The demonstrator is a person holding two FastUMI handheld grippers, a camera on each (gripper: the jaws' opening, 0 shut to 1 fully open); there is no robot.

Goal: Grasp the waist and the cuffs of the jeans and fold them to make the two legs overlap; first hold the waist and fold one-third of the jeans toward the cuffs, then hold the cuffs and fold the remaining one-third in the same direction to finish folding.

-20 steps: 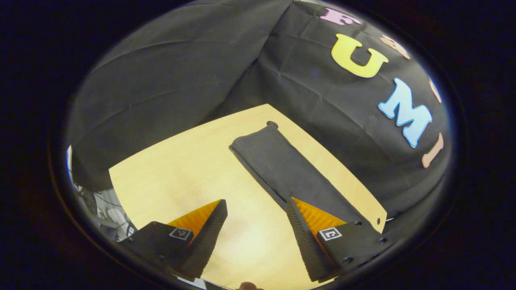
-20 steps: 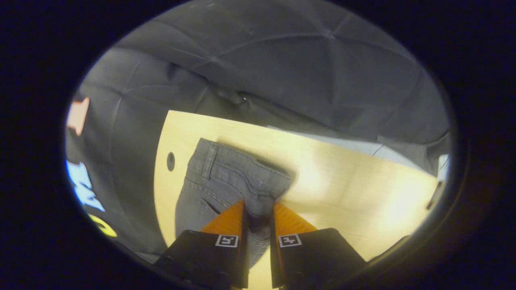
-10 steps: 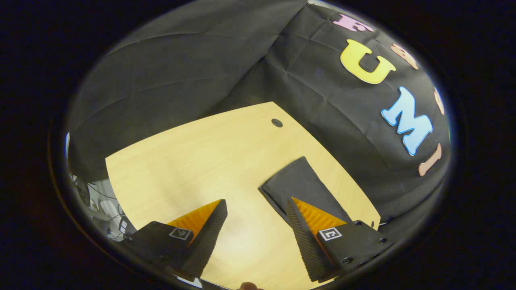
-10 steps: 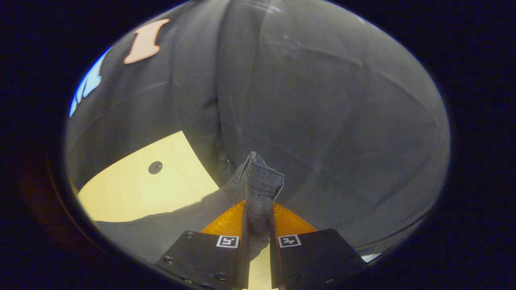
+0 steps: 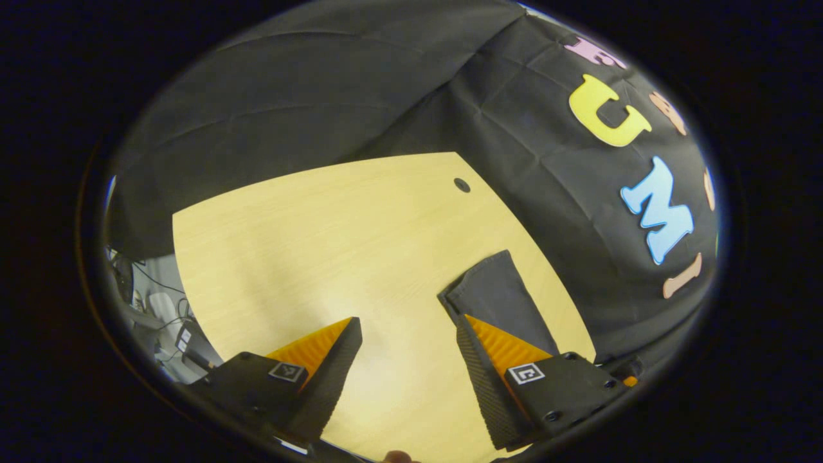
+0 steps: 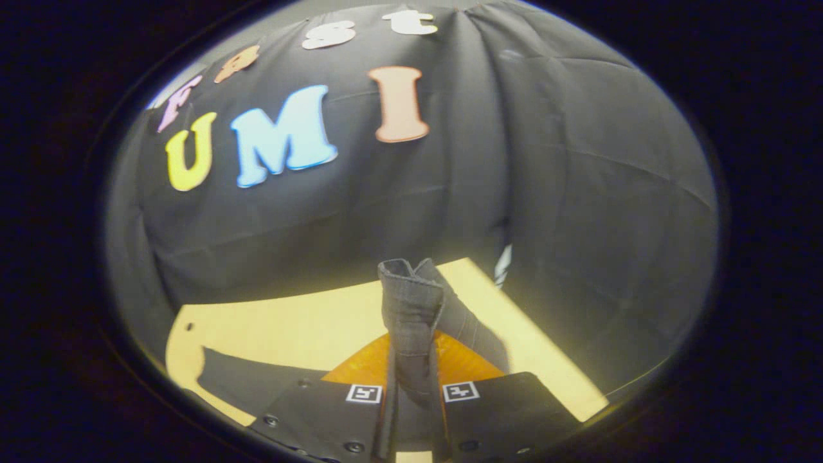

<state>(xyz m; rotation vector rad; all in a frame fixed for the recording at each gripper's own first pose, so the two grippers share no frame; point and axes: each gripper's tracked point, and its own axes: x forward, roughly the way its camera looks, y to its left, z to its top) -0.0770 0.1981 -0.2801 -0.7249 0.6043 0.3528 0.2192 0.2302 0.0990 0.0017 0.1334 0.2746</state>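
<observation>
- Right gripper [image 6: 411, 386] has its two fingers pressed together on a bunched fold of the jeans [image 6: 411, 315], which stands up between them, lifted off the table [image 6: 289, 321].
- From that pinched fold, denim drapes down toward the wooden surface; a flat dark stretch of the same garment lies on the table at the lower left of the right gripper view.
- Left gripper [image 5: 405, 360] is spread wide with nothing between its fingers, hovering above bare wood.
- In the left gripper view, one end of the jeans [image 5: 498, 296] lies flat near the table's edge [image 5: 308, 225], just beyond the finger on the right of that view; whether they touch I cannot tell.
- Small dark hole [image 5: 461, 185] marks the tabletop near its far corner.
</observation>
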